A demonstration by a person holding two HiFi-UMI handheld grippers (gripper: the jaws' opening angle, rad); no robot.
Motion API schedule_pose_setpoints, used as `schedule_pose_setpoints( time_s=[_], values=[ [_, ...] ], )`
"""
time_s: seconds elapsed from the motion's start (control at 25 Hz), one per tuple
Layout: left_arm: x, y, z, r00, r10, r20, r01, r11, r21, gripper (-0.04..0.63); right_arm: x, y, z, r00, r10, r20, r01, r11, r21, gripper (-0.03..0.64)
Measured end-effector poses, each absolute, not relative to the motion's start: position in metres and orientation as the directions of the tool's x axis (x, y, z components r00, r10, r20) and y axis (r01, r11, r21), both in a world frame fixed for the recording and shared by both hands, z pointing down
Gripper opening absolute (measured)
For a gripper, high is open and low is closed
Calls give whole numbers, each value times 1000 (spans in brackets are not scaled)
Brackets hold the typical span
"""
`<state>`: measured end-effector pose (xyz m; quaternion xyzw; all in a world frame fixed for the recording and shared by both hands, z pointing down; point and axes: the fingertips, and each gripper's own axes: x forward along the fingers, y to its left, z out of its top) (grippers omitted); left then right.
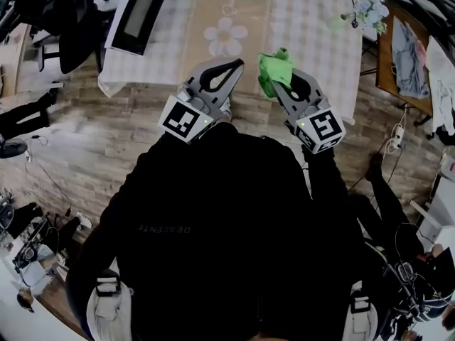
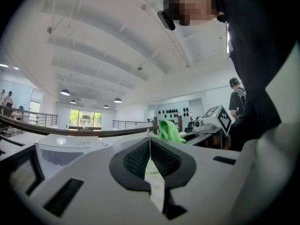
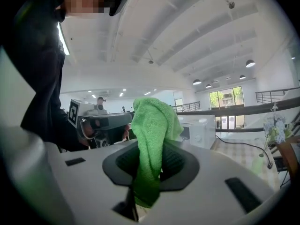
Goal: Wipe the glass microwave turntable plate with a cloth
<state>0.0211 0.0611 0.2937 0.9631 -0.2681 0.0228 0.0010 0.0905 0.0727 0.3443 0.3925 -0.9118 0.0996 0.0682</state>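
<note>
Closest in, from the head view, both tools are raised in front of the person's dark top, tips pointing out over the worktop (image 1: 313, 27). The left tongs (image 1: 235, 65) look slim and bare from above. Their own view settles it: the two ribbed pads (image 2: 166, 159) are pressed together with nothing between them. Beside them, the right tongs (image 1: 287, 84) are clamped on the green cloth (image 1: 273, 69). From above it is only a bunched tuft at the tips. The right gripper view shows more: the cloth stands up out of the jaws and also hangs down through them. Each gripper view catches the other tool side-on, which the head view cannot give, and the left one also shows the cloth's peak. Further out, the checked worktop carries an open microwave door (image 1: 138, 9) at the far left. A spray of pale flowers (image 1: 370, 7) sits at the far right corner. The right gripper view shows those flowers upright on their stems.
</note>
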Motion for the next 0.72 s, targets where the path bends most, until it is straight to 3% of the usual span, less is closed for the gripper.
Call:
schedule_pose_setpoints(
  time_s=[0.72],
  values=[
    [-48,-95,335,894,-442,69,-447,-888,108,21,30,-85,403,-588,-701,403,-794,595,-123,95]
  ],
)
